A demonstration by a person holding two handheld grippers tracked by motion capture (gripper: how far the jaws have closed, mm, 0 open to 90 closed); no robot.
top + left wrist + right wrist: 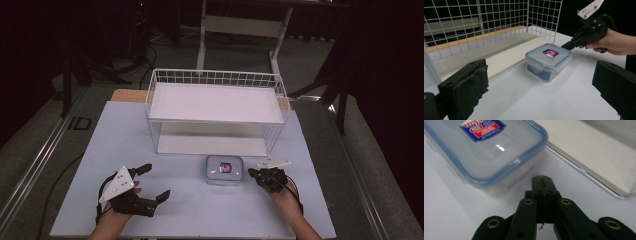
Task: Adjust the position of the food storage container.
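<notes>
A clear lidded container (223,170) sits on the white table (175,210) before a wire shelf rack (216,111). The right gripper (251,172), jaws pressed together, nears its edge; the left gripper (154,183) rests wide open, well apart

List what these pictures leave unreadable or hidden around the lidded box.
- Lidded box: right gripper view, its far end cut off by the top and left edges.
- Label: high view, too small to read; blurred in the right gripper view.
- Contents: lid glare and frosted walls hide them.
- Left gripper: its own view, jaw bases cut off below.
</notes>
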